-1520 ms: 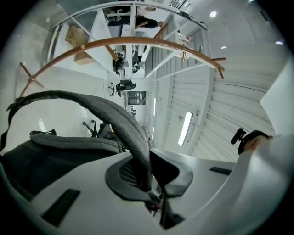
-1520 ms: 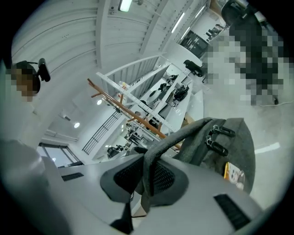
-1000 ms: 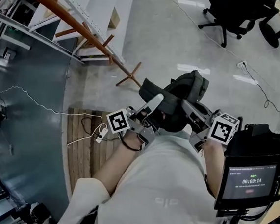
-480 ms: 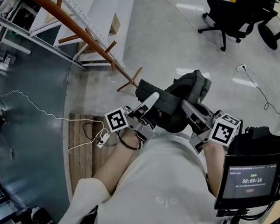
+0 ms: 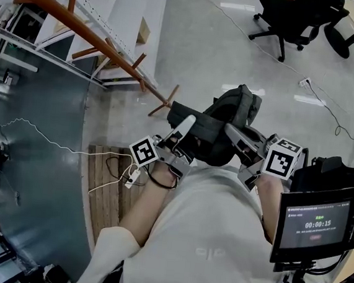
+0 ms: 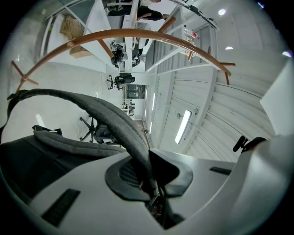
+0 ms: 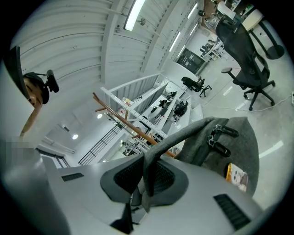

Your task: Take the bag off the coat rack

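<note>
The dark grey bag (image 5: 219, 124) hangs between my two grippers, clear of the brown wooden coat rack (image 5: 82, 28), whose pole slants down to its feet just left of the bag. My left gripper (image 5: 187, 135) is shut on one grey strap (image 6: 115, 124), which runs into its jaws. Behind that strap arches the coat rack (image 6: 128, 34). My right gripper (image 5: 234, 139) is shut on the other strap (image 7: 183, 133), and its jaws have just tightened a little on it. The bag (image 7: 239, 147) hangs beyond, with black buckles on it.
A black office chair (image 5: 295, 18) stands at the far right, white shelving (image 5: 136, 15) behind the rack. Wooden slats (image 5: 101, 183) with a white cable and plug strip (image 5: 130, 175) lie at the left. A small screen (image 5: 315, 224) sits by my right arm.
Both grippers and the bag have shifted slightly up and left in the head view, a little nearer the rack's foot. Both grips on the straps hold as before.
</note>
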`<state>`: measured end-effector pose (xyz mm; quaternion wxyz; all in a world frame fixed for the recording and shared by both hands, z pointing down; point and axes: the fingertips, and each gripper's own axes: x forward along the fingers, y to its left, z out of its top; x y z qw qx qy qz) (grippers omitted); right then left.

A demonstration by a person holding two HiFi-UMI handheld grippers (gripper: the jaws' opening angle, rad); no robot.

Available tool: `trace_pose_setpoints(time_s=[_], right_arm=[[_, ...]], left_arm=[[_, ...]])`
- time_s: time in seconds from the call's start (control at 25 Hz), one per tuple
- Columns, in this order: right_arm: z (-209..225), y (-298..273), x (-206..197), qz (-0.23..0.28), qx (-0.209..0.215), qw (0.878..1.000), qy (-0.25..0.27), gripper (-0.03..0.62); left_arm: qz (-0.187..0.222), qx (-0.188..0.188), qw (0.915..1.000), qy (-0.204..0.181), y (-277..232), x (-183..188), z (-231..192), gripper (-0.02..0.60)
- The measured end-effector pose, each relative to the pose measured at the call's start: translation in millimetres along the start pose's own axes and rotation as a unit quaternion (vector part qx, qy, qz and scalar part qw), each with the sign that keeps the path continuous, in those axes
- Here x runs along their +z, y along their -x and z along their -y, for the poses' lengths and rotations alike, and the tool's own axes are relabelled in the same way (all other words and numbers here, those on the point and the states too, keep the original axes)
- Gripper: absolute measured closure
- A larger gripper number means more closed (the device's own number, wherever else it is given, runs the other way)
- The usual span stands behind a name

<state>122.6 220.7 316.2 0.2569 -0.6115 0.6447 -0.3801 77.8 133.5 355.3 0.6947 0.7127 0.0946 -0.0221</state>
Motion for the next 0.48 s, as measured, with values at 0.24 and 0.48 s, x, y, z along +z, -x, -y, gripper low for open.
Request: trace_pose_setpoints(time_s=[0.24, 0.48], right_arm=[[-2.3, -2.3, 0.0, -0.005, 0.005, 1.0, 0.001, 0.553], [-3.3, -1.5, -0.5, -0.004, 0.006, 1.0, 0.004, 0.553]], left_arm=[[0.007, 0.004, 0.9999, 0.007, 3.3, 1.5, -5.5, 0.548], [0.008, 0.011, 0.9998, 0.014, 4.7, 0.6, -9.4, 0.548]])
